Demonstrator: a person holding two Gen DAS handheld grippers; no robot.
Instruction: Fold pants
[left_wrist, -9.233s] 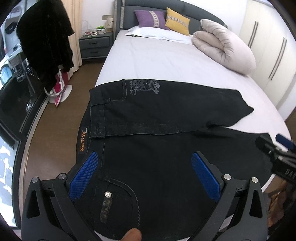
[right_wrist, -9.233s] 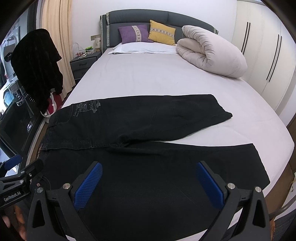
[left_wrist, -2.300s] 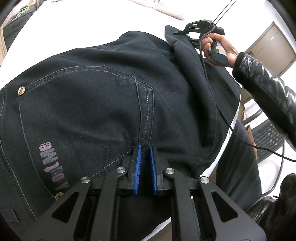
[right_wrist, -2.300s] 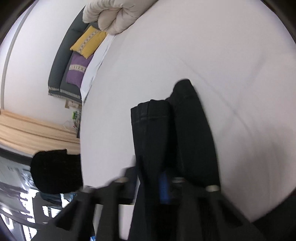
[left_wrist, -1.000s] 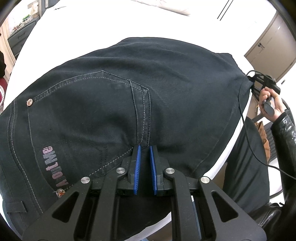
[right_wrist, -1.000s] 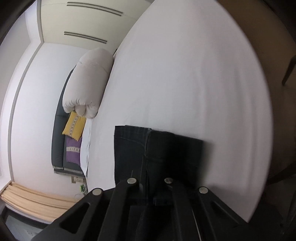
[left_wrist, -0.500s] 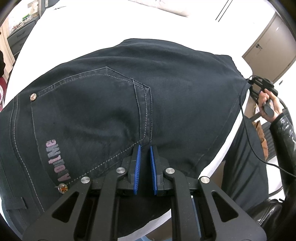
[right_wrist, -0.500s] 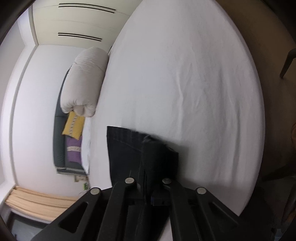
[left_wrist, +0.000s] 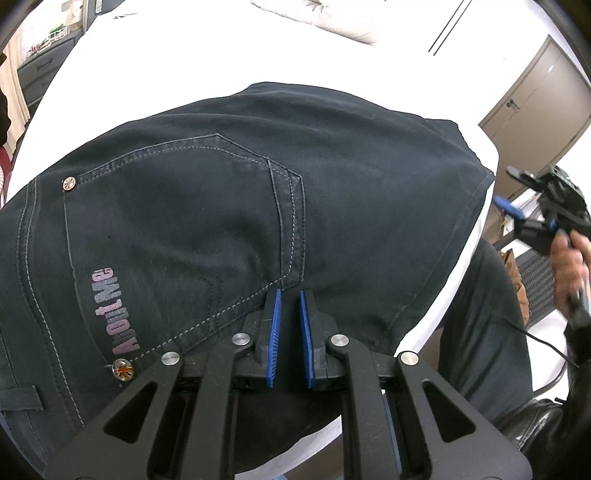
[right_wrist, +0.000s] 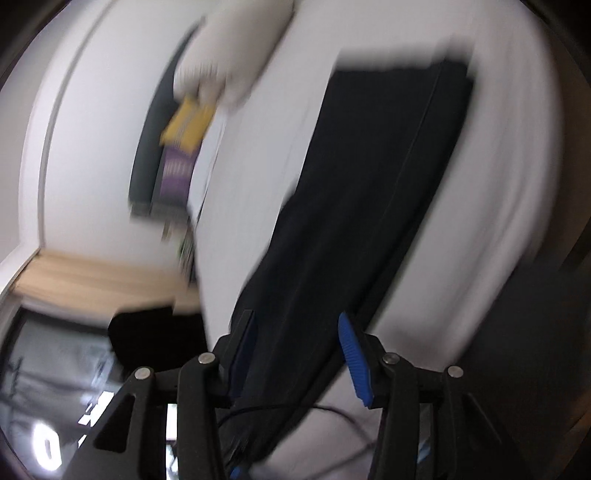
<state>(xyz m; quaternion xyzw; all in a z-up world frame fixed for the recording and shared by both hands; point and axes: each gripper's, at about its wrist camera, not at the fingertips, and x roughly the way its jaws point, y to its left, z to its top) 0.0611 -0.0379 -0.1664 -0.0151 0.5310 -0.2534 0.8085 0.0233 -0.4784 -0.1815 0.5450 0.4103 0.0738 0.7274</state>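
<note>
The black pants (left_wrist: 258, 206) lie on the white bed (left_wrist: 184, 66), folded lengthwise with one leg on the other. In the left wrist view the seat part faces up, with a back pocket (left_wrist: 173, 236) stitched in grey, a pale printed word (left_wrist: 116, 308) along its lower edge and a metal rivet (left_wrist: 69, 183) at its upper corner. The near edge of the pants reaches the edge of the bed, and a little hangs over it.

The left tongs (left_wrist: 290, 295) are together, their blue pads (left_wrist: 275, 332) nearly touching, and they are clamped on the near edge of the pants, just below the corner of the pocket.

The right tongs (right_wrist: 295, 332) are seen at the far right of the left wrist view (left_wrist: 524, 203), held by a hand (left_wrist: 569, 262) in a dark shiny sleeve (left_wrist: 580, 350), apart from the hem end of the pants. Their jaws are opening. In the blurred right wrist view the pants (right_wrist: 369, 184) run away from the camera as a long dark strip on the bed (right_wrist: 517, 184), and they show between the two pads (right_wrist: 352, 358), but the pads do not press on the cloth.

At the head of the bed there are a yellow cushion (right_wrist: 188, 122), a purple cushion (right_wrist: 177, 177) and a rolled white duvet (right_wrist: 240, 44). A thin cable (left_wrist: 543, 343) runs from the hand.
</note>
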